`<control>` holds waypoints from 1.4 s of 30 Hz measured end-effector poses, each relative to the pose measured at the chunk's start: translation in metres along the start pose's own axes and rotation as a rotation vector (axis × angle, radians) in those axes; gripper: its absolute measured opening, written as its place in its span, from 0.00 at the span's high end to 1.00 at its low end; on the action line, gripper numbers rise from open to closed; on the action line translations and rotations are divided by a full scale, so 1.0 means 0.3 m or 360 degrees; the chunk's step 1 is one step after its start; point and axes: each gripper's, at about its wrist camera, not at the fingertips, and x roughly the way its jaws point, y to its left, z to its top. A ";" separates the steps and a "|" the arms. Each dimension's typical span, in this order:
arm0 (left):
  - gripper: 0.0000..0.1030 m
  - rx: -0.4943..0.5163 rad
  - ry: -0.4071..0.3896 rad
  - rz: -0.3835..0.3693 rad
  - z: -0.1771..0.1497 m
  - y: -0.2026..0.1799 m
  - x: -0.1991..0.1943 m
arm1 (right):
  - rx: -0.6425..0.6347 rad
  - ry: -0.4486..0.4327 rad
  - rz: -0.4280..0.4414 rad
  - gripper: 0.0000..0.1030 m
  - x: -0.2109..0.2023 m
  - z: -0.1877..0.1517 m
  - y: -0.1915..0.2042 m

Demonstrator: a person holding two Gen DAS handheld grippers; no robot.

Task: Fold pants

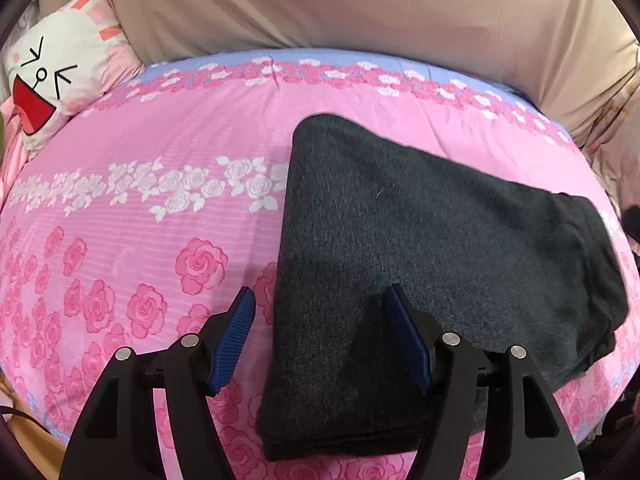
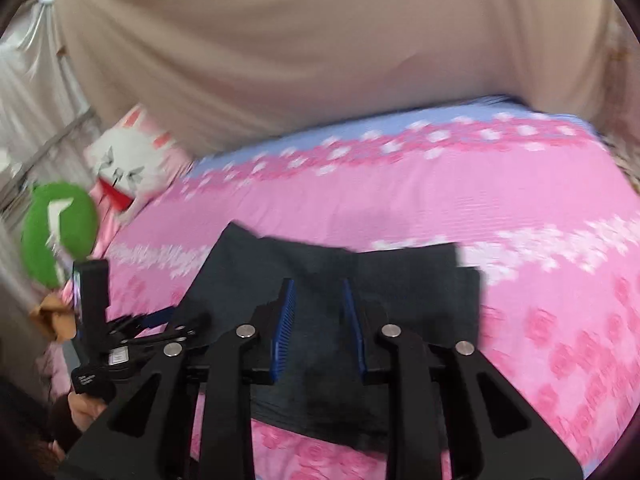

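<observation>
Dark grey pants point(image 1: 420, 248) lie folded into a flat stack on the pink rose bedspread point(image 1: 140, 200). My left gripper point(image 1: 320, 290) hovers open over the near left edge of the stack. One blue pad is over the bedspread, the other over the fabric, and nothing is pinched. In the blurred right wrist view the pants point(image 2: 420, 280) lie ahead of and under my right gripper point(image 2: 318, 282). Its blue pads stand a narrow gap apart with nothing seen clamped. The left gripper point(image 2: 160, 318) shows at the pants' left edge, held by a hand point(image 2: 84, 404).
A white and pink cartoon pillow point(image 1: 56, 80) sits at the bed's far left corner, with a green plush shape point(image 2: 60, 232) beside it. A tan cloth point(image 1: 320, 0) hangs behind the bed. The bedspread point(image 2: 540, 220) stretches right of the pants.
</observation>
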 end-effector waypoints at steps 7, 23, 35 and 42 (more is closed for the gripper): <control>0.24 -0.0009 -0.0013 -0.0011 0.006 0.058 0.012 | 0.0293 0.0007 -0.0095 0.94 0.086 0.042 -0.127; 0.23 -0.0160 -0.0176 0.0118 0.014 0.245 -0.127 | -0.0255 0.0292 -0.0044 0.95 0.470 0.156 0.356; 0.23 -0.0191 -0.0167 0.0023 -0.027 0.322 -0.177 | -0.0117 0.0054 0.0028 0.93 0.230 0.107 0.271; 0.23 -0.0152 -0.0092 -0.0157 -0.028 0.188 -0.136 | -0.0116 0.0220 -0.0054 0.90 0.060 -0.192 0.133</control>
